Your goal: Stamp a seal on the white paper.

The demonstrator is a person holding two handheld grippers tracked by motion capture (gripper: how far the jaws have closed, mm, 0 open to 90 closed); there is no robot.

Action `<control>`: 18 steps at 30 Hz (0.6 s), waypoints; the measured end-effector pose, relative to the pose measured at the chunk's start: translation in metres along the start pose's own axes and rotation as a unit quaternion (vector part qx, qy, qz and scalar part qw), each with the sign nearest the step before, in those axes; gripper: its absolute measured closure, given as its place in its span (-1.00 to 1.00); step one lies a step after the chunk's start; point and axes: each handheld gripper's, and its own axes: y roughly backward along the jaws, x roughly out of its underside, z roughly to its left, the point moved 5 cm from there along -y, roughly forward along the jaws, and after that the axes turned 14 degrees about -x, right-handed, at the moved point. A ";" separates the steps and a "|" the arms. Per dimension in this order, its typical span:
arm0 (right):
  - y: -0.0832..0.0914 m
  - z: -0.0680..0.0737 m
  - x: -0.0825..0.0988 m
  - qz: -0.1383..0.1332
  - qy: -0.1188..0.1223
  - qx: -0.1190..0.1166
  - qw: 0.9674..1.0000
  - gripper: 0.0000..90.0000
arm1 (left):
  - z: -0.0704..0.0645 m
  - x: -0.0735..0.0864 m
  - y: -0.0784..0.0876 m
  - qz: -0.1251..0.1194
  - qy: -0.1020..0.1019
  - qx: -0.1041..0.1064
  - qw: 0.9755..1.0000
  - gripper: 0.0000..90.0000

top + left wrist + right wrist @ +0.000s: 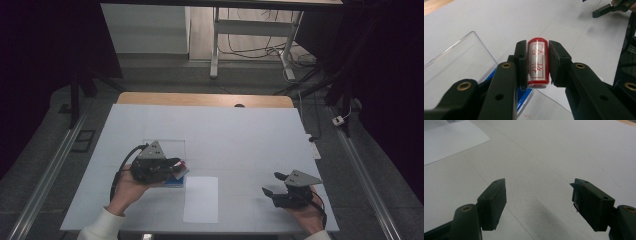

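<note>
Red mirrored characters, unreadable, on red stamp (538,62) face.

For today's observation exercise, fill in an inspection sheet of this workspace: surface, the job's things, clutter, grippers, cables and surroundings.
Surface: a white table cover over a wooden top, whose far edge shows bare.
Job's things: a red stamp with red characters on its white label, clamped between the left gripper's jaws; a clear case with a blue base just beside and below it; a white sheet of paper near the front edge.
Clutter: nothing seen.
Grippers: left gripper shut on the stamp; right gripper open, nothing between its jaws, above bare cover.
Cables: a black cable loops from the left gripper; more lie on the floor behind the table.
Surroundings: dim room, white desk legs behind.
</note>
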 end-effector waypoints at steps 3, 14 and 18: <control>0.000 0.000 0.001 0.001 -0.003 -0.002 1.000 -0.39 | -0.004 -0.001 -0.001 -0.001 -0.003 0.004 1.000 0.56; -0.001 0.000 0.002 0.004 -0.002 -0.002 1.000 -0.39 | -0.017 -0.005 -0.004 -0.001 -0.016 0.020 1.000 0.56; -0.001 0.000 0.002 0.005 -0.001 -0.001 1.000 -0.38 | -0.022 -0.006 -0.006 -0.001 -0.021 0.027 0.999 0.56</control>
